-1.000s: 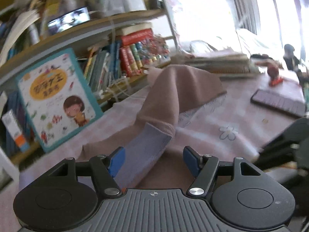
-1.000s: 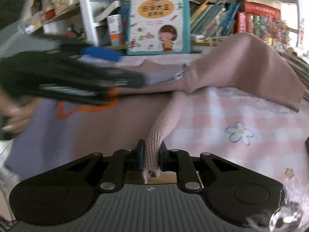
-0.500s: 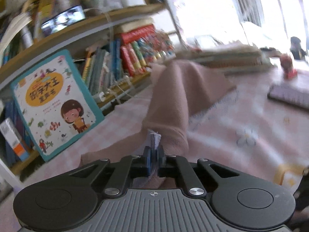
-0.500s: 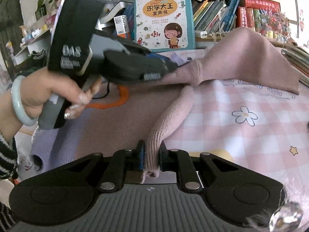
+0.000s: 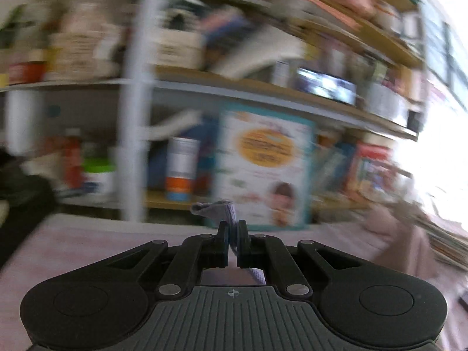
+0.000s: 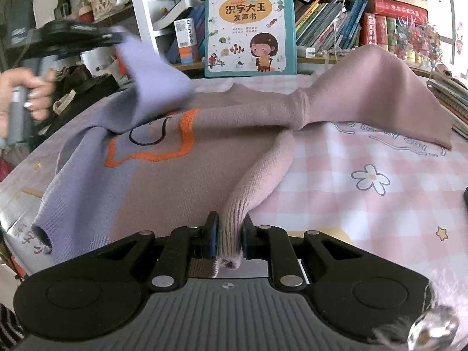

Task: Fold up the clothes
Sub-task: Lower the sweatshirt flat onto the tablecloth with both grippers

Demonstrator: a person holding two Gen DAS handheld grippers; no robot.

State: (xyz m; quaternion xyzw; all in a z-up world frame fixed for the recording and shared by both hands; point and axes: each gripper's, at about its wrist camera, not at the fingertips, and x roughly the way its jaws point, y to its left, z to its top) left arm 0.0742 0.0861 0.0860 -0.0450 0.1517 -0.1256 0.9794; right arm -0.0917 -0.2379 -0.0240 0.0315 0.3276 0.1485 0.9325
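Observation:
A knit sweater (image 6: pixel 181 181) in mauve and lilac with an orange outline lies spread on the pink checked tablecloth (image 6: pixel 365 204). My right gripper (image 6: pixel 229 239) is shut on the ribbed cuff of its pink sleeve (image 6: pixel 263 172) near the table's front. My left gripper (image 5: pixel 232 238) is shut on a lilac fold of the sweater (image 5: pixel 218 209). In the right wrist view that left gripper (image 6: pixel 117 39) is held high at the far left, with the lilac fabric (image 6: pixel 155 79) hanging from it. The left wrist view is heavily blurred.
A bookshelf runs along the back with a teal picture book (image 6: pixel 250 29) leaning against it and rows of books (image 6: pixel 380 26) to its right. A stack of books (image 6: pixel 450 99) lies at the table's right edge. A person's hand (image 6: pixel 20 96) grips the left tool's handle.
The left gripper shut on the lilac part of the sweater, then swung left and up with it, rolling as it went. The right gripper stayed put, shut on the pink sleeve.

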